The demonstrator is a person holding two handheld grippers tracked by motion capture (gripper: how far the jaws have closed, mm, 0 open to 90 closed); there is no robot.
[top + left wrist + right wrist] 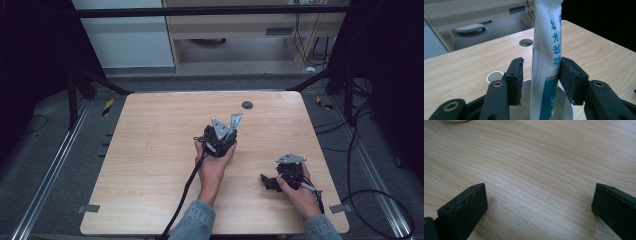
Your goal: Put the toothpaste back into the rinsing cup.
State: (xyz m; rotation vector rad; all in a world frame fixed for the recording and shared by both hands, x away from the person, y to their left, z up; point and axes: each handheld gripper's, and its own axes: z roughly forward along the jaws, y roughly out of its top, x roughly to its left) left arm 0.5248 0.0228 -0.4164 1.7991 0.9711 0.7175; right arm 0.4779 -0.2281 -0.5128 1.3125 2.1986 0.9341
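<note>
A tall white and teal packet (547,45) stands upright in a white cup (565,102) near the middle of the table (150,150). My left gripper (540,62) has its jaws on either side of the packet; the right pad touches its edge, the left pad stands apart from it, so the gripper is open. In the high view the left gripper (220,136) sits over the cup with the packet (236,120) sticking up behind it. My right gripper (265,180) rests low at the table's near right, wide open (539,192) over bare wood.
A small white round cap or cup (494,76) lies just left of the big cup. A round cable hole (247,105) is in the table's far middle. A white rim (455,120) shows at the top of the right gripper view. Cables trail off the near edge.
</note>
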